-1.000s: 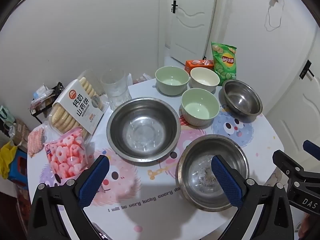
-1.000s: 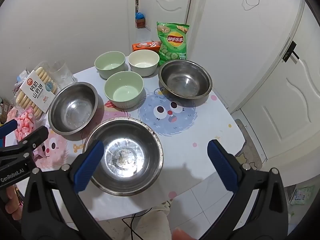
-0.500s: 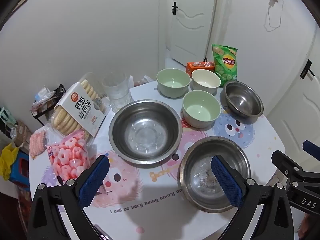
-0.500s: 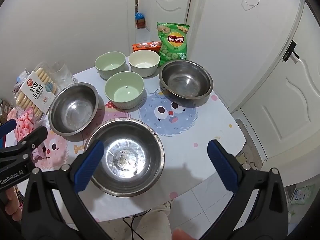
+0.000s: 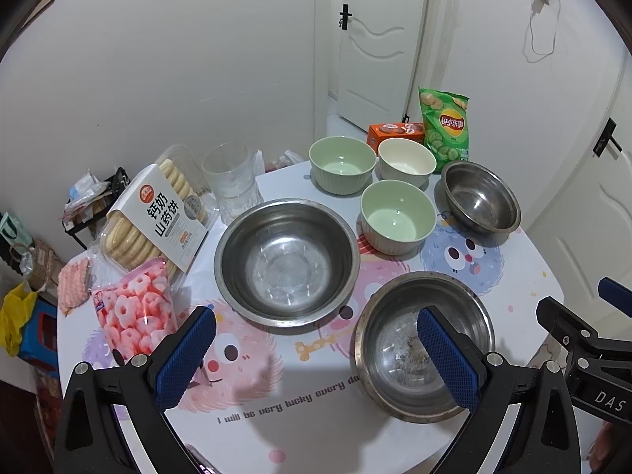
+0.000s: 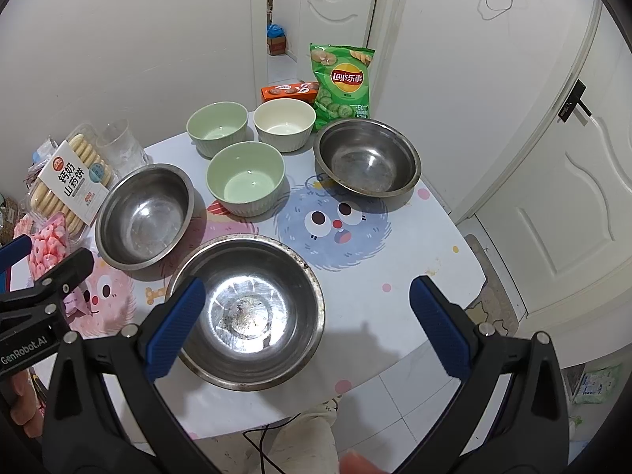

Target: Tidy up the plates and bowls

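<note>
Bowls spread over round table (image 6: 395, 276); both grippers hover above its near edge, unladen.
Left gripper (image 5: 316, 349) and right gripper (image 6: 306, 326) spread wide. Steel bowl (image 6: 247, 316) near edge; three ceramic bowls (image 6: 245, 177) toward far edge.

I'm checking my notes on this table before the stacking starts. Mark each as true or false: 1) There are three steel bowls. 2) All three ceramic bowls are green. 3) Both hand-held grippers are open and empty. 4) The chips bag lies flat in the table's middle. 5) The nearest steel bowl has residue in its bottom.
1) Three steel bowls: true, the nearest steel bowl, the left one and the far one.
2) False: two green bowls and a cream bowl.
3) True: the left hand-held gripper and right hand-held gripper are open and empty.
4) False: the chips bag stands at the far edge.
5) True.
</note>
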A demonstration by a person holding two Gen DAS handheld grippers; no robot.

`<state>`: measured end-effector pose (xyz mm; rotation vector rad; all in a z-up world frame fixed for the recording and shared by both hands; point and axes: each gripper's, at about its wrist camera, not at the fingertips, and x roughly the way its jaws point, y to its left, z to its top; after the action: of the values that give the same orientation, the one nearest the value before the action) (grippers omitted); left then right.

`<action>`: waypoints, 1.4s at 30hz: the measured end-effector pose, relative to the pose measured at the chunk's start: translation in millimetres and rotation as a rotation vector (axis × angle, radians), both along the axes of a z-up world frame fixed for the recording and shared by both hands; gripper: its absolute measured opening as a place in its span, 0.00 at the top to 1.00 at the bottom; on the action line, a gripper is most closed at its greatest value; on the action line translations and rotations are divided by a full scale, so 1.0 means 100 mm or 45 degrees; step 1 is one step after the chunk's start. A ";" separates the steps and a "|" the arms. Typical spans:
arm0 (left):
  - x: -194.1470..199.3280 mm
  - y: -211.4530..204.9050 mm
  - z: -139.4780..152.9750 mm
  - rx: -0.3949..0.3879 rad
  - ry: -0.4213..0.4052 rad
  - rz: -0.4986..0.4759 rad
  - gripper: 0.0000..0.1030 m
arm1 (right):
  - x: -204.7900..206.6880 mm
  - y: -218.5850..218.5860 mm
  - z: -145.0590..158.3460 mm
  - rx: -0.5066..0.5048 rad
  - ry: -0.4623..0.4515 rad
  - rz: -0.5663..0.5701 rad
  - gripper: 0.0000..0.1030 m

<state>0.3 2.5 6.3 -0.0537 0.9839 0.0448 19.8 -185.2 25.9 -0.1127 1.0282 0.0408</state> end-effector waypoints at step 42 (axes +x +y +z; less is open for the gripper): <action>0.00 -0.05 -0.20 -0.061 0.064 -0.007 0.00 | -0.02 -0.04 -0.04 -0.006 0.017 0.030 0.00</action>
<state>0.2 -2.9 -13.6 -0.0939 1.0355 0.0175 18.0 -189.6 21.6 -0.1285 1.0401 0.0605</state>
